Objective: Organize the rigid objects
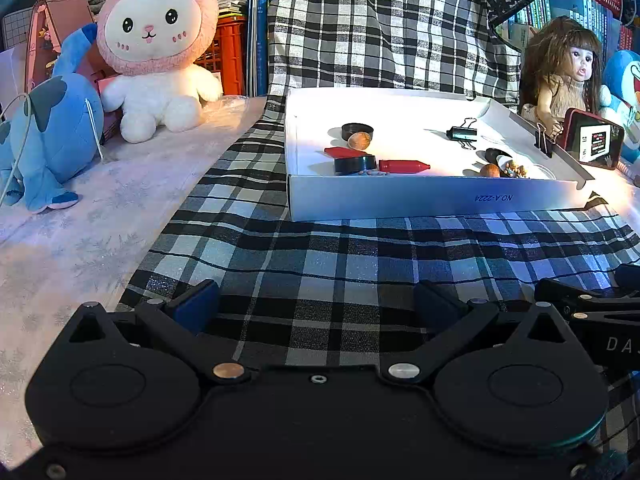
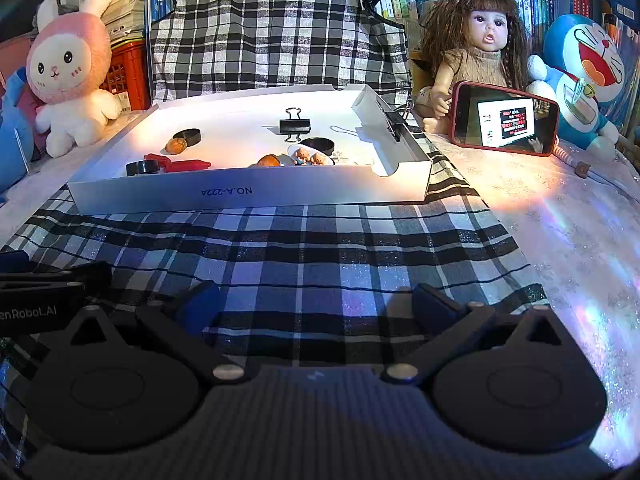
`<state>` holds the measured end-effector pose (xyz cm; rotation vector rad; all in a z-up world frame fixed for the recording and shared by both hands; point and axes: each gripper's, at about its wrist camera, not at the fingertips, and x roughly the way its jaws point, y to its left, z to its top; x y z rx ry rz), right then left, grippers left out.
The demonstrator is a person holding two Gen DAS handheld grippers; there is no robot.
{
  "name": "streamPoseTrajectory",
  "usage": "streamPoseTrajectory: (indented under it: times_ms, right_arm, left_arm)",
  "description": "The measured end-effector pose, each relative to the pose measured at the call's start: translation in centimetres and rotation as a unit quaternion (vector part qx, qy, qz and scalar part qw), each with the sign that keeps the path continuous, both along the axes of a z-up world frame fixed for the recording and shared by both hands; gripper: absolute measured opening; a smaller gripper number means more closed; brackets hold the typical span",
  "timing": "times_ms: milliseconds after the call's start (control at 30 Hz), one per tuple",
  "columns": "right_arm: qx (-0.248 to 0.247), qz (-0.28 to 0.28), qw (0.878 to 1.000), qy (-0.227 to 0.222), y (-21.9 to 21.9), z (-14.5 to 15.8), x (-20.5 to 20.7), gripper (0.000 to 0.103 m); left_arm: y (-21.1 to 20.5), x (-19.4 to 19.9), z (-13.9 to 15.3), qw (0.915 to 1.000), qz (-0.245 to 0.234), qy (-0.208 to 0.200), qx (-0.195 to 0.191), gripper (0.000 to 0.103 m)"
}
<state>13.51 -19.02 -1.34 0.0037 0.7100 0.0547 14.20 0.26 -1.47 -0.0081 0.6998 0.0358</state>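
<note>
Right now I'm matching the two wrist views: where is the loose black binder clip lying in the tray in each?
Left wrist: binder clip right of centre, on the white tray's floor.
Right wrist: binder clip near top centre, toward the tray's back.
Shared landmark: the red-cased phone beside the tray.

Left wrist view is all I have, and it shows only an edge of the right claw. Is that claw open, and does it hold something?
Observer: The right claw is open and empty. It is over the plaid cloth, on the near side of the white box.
Operator: Beyond the phone I see only a blue edge. What is there?
Observer: A blue cat plush sits behind the phone, to its right. A coiled cord leaves the phone's right end.
</note>
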Motion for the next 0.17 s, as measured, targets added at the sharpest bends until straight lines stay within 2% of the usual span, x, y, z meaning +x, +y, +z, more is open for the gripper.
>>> streamPoseTrajectory:
  times_ms: [167]
  right_arm:
    - [0.0,0.0,1.0,0.0,0.0,0.0,0.0,0.103]
  left_arm:
    - [-0.01,0.0,0.0,1.0,0.0,0.0,0.0,0.103]
